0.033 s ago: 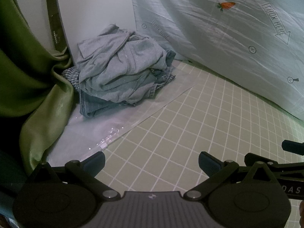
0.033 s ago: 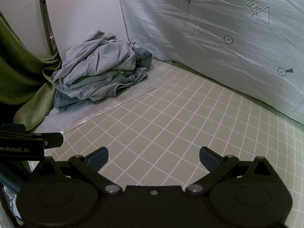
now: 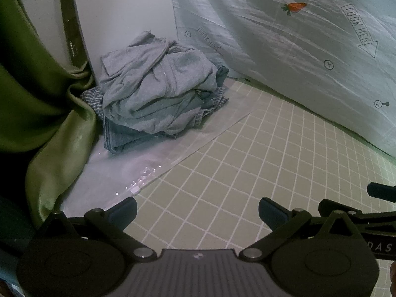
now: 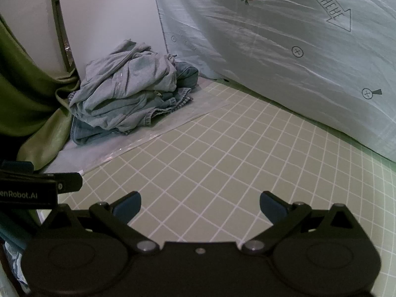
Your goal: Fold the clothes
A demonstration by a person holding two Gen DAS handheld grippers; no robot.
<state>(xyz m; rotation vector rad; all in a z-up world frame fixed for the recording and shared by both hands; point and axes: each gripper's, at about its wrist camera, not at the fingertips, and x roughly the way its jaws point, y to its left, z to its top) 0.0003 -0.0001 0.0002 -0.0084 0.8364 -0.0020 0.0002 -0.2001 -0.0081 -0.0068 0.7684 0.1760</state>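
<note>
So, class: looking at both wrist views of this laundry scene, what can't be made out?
- Pile of clothes: how many garments; the grey top covers the lower ones, both views.
- Checked fabric: garment type; mostly buried.
- Right gripper body: cut off at the bottom edge.

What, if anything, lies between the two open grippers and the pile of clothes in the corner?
Nothing visible. Only bare gridded mat and a clear plastic sheet lie between the left gripper, the right gripper and the pile of clothes.
</note>
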